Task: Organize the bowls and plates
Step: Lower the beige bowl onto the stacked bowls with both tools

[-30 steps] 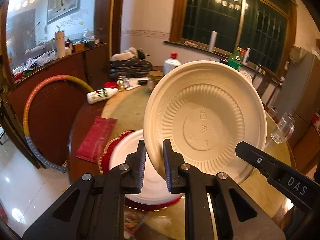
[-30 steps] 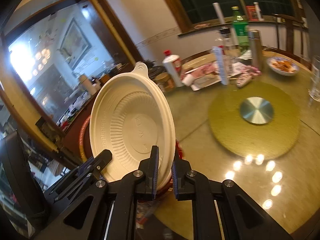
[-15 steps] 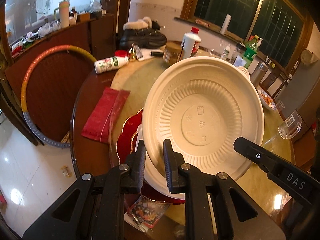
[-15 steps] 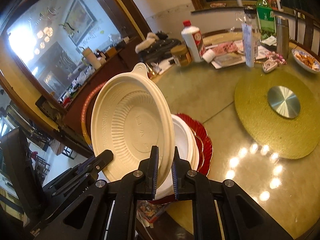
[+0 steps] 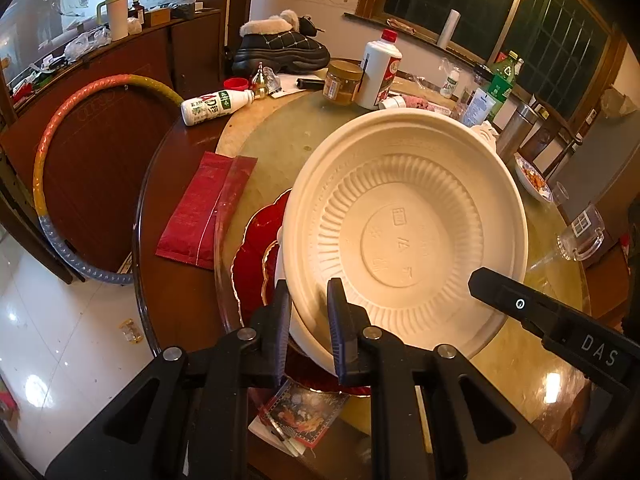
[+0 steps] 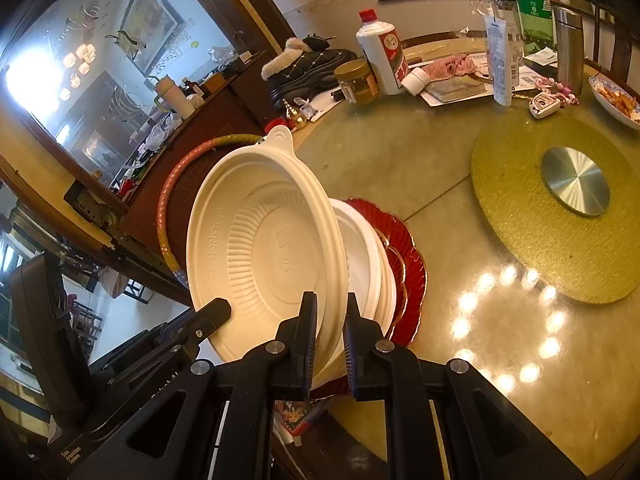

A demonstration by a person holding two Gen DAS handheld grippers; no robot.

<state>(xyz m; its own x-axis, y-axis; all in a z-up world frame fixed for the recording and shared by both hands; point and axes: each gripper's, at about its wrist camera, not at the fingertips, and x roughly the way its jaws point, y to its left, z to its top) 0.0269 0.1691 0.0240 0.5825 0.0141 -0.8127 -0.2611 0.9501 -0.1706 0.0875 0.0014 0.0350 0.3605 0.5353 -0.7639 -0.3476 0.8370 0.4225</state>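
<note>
A cream ribbed disposable bowl (image 5: 404, 236) is held tilted between both grippers. My left gripper (image 5: 308, 316) is shut on its near rim. My right gripper (image 6: 330, 330) is shut on the opposite rim of the bowl (image 6: 264, 256). Just below it lies a white bowl (image 6: 366, 264) on stacked red plates (image 6: 404, 248) with gold edges, at the round table's near edge; the red plates (image 5: 256, 256) also show in the left wrist view. The right gripper's black finger (image 5: 520, 306) shows at the bowl's right.
A red packet (image 5: 204, 208) lies left of the stack. A gold turntable mat (image 6: 560, 208) with a steel disc lies at centre. Bottles, a jar (image 5: 344, 82), a glass (image 5: 580, 232) and a food dish (image 6: 616, 96) stand at the far side. A hoop (image 5: 52, 152) leans on the cabinet.
Both grippers have carried the cream bowl downward and closer to the white bowl on the red plates. The grips are unchanged.
</note>
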